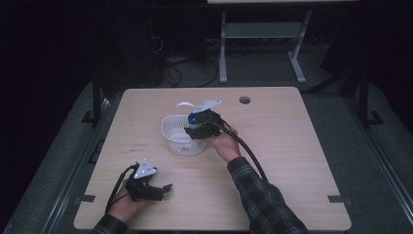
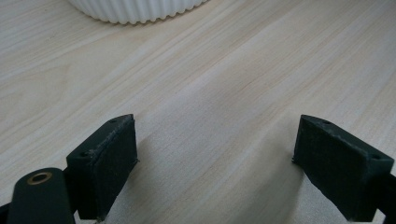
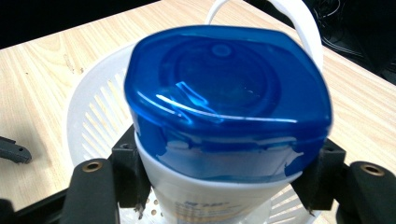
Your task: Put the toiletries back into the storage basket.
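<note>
One white bottle with a blue cap (image 3: 224,107) sat clamped between the jaws of the right gripper (image 1: 200,127), held over the one white slotted basket (image 1: 176,135), whose visible inside lay bare. The left gripper (image 1: 155,190) rested near the table's (image 1: 287,146) front edge, jaws spread wide, holding nothing.

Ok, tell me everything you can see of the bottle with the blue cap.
The bottle has a white, plastic-looking body with faint small print, unreadable, and a glossy translucent blue cap, rounded-square and shut. The right gripper is clamped on its body just below the cap, one black jaw on each side. It is held over the white slotted basket, cap toward the gripper's camera; its lower end is hidden.
</note>
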`<state>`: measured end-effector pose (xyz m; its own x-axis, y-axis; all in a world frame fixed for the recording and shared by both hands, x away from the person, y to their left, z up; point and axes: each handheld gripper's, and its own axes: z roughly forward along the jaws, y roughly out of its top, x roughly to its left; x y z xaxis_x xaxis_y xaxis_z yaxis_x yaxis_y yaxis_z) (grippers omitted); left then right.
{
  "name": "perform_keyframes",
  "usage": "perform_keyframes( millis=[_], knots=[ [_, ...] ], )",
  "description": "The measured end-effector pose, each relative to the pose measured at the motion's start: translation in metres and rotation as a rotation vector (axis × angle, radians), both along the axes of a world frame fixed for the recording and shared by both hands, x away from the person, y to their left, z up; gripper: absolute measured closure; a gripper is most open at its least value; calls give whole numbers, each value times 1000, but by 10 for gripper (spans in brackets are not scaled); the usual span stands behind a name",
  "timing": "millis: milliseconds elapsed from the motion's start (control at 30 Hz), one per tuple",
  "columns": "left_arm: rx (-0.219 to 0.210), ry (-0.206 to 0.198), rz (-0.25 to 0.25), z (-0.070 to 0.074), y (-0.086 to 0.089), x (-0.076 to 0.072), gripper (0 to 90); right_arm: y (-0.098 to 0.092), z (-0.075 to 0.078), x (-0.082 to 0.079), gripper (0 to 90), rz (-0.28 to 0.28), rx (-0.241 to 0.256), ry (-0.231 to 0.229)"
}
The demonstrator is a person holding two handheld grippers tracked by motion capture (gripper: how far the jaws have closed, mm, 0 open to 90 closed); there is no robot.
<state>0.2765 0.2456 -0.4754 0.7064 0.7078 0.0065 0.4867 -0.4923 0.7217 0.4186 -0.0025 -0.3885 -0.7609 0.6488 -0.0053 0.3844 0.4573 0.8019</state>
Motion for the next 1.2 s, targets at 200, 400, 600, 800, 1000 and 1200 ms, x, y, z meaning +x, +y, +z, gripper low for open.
perform_keyframes(
  millis=[200,400,600,800,1000,1200],
  knots=[
    [-1,1,0,0,0,0,124,0,1,0,254,11,13,11],
    [-1,1,1,0,0,0,124,-1,1,1,137,19,31,30],
    [-1,1,0,0,0,0,124,-4,3,-1,118,5,32,35],
    [-2,1,2,0,0,-1,125,-14,5,-6,118,5,44,31],
    [0,2,0,0,0,-1,125,-25,5,-12,118,1,58,22],
    [-2,2,1,0,0,0,124,-37,9,-19,119,-4,77,11]
  ],
)
